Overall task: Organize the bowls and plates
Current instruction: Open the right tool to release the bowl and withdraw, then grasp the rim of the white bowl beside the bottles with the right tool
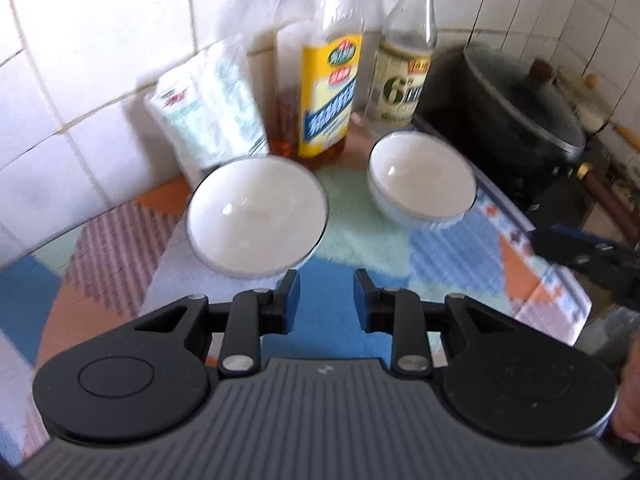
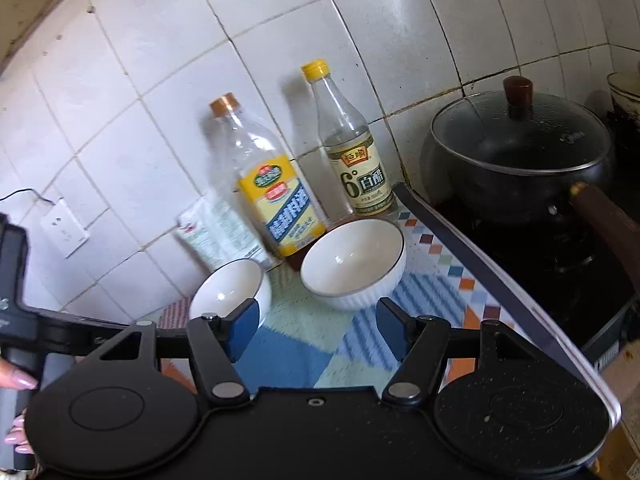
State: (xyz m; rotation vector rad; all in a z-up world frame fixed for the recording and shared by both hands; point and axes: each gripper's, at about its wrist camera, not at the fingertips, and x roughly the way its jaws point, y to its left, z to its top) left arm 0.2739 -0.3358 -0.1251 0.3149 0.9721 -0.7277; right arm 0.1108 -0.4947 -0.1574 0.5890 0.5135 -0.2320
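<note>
two white bowls, both upright on the patterned mat [image 1: 328, 312] covering your tabletop, apart from each other: left bowl [image 1: 256, 216] just ahead of your left gripper [image 1: 326, 300], right bowl [image 2: 354, 264] just ahead of your right gripper [image 2: 316, 330]. both jaws released, gripping nothing, likely lined up for one bowl each. oil bottle [image 2: 276, 204], vinegar bottle [image 2: 354, 160] and packet [image 1: 208, 116] stand back against the tiled wall, out of your working space. lidded pot [image 2: 520, 152] on the stove at right.

Two empty white bowls with thin dark rims stand upright and apart on the patterned desk: the left bowl [image 1: 256, 216] nearer, the ribbed right bowl [image 1: 422, 178] farther back.
</note>
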